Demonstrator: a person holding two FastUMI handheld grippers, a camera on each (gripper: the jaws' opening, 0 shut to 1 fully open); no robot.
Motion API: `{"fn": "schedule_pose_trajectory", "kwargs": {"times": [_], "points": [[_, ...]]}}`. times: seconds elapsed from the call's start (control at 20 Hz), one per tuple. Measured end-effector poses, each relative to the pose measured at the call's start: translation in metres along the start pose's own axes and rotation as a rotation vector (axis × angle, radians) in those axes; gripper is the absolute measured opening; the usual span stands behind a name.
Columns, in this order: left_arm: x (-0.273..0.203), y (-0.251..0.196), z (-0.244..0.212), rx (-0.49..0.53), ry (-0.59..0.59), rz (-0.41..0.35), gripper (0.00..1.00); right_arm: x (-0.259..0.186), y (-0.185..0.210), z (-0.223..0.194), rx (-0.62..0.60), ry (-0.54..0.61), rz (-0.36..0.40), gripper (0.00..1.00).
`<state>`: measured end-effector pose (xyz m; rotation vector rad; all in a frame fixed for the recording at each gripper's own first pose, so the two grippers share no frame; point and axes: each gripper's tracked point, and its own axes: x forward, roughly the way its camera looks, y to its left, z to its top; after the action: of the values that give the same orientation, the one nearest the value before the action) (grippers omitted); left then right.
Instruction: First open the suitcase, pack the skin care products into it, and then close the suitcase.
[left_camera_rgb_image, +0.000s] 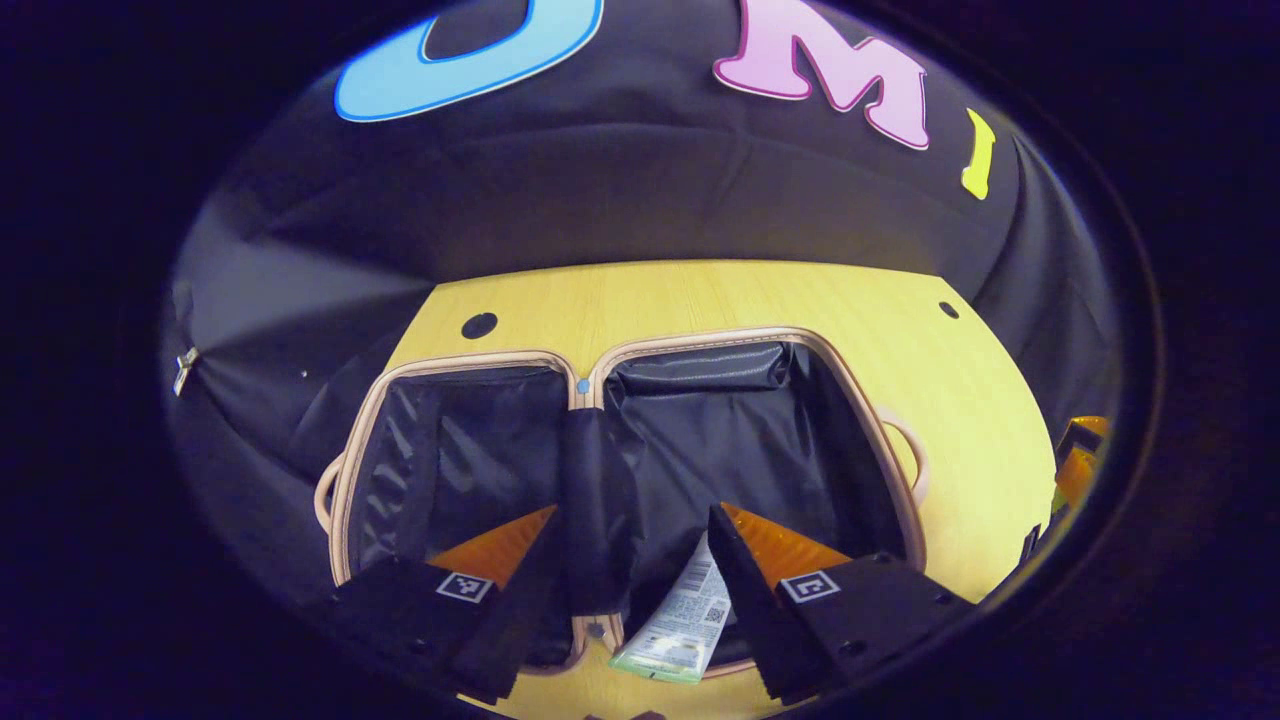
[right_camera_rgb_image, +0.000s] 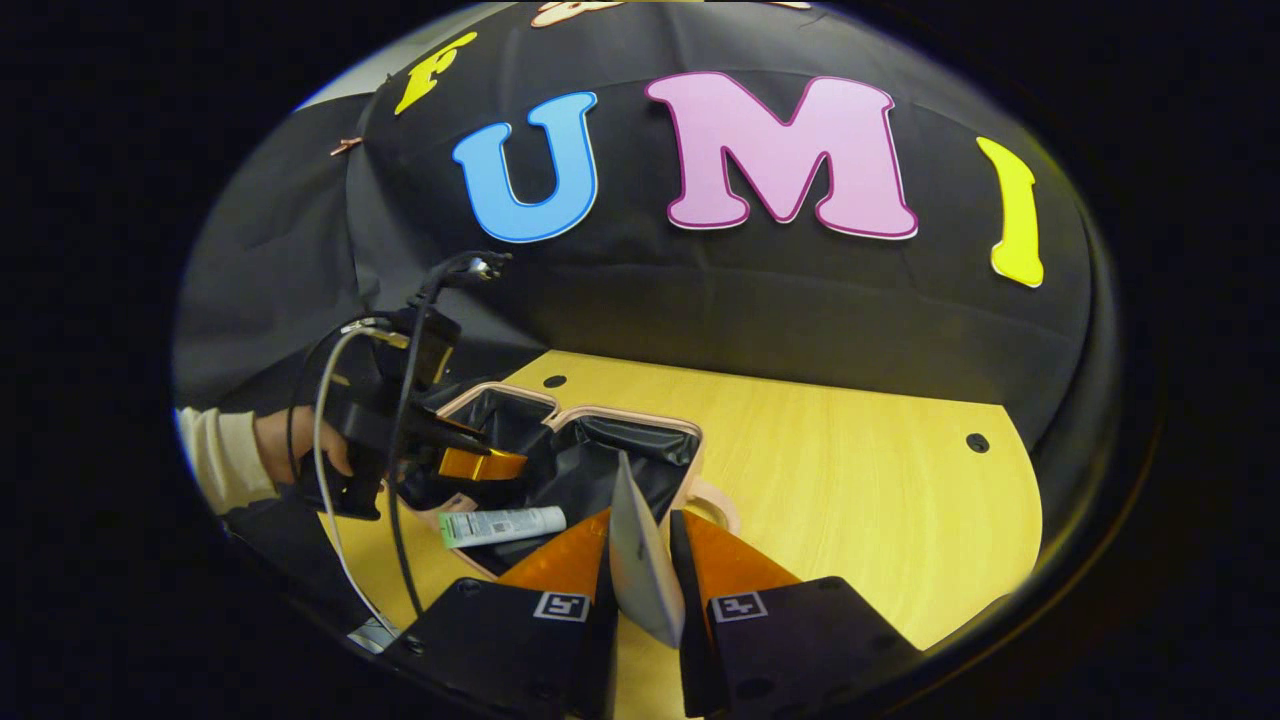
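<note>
The suitcase (left_camera_rgb_image: 700, 335) lies open on the yellow table (left_camera_rgb_image: 700, 290), showing two halves lined in black with a pink rim. A white and green tube (left_camera_rgb_image: 680, 620) lies across its near rim, green end on the table and the other end inside. My left gripper (left_camera_rgb_image: 633, 510) hovers open over it, the tube beside its right finger. In the right gripper view the suitcase (right_camera_rgb_image: 690, 432) is ahead, with the tube (right_camera_rgb_image: 500, 525) under the left gripper (right_camera_rgb_image: 480, 463). My right gripper (right_camera_rgb_image: 640, 515) is shut on a flat grey-white pack (right_camera_rgb_image: 640, 570), held upright near the case's right side.
A hand and a pale sleeve (right_camera_rgb_image: 215, 455) hold the left gripper, with cables looping down from it. The table (right_camera_rgb_image: 850, 480) stretches bare to the right of the case, with small dark holes (right_camera_rgb_image: 977, 441) near its back edge. The right gripper's orange finger (left_camera_rgb_image: 1075, 465) shows at the far right.
</note>
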<state>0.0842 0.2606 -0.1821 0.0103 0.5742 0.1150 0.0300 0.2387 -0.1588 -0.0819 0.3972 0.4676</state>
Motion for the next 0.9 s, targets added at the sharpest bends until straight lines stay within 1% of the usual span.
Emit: {"fn": "schedule_pose_trajectory", "kwargs": {"times": [0.05,0.1,0.3,0.35,0.4,0.6,0.9], "points": [[-0.011,0.002,0.002,-0.023,-0.041,0.008,0.94,0.007,0.002,-0.001,-0.012,0.01,0.002,0.29],[-0.024,0.005,0.003,-0.041,-0.077,0.019,0.95,0.013,0.007,-0.002,-0.019,0.025,0.009,0.29],[-0.079,0.019,0.004,-0.094,-0.217,0.077,0.95,0.031,0.025,-0.012,-0.009,0.075,0.028,0.29],[-0.089,0.021,0.001,-0.101,-0.244,0.085,0.93,0.034,0.029,-0.013,-0.016,0.081,0.031,0.29],[-0.099,0.024,-0.004,-0.103,-0.262,0.098,0.95,0.039,0.033,-0.014,-0.026,0.088,0.038,0.29],[-0.124,0.035,-0.024,-0.106,-0.283,0.15,0.95,0.042,0.05,-0.015,-0.058,0.087,0.065,0.29],[-0.148,0.036,-0.057,-0.179,-0.293,0.167,0.96,0.038,0.064,-0.022,-0.102,0.097,0.088,0.29]]}}
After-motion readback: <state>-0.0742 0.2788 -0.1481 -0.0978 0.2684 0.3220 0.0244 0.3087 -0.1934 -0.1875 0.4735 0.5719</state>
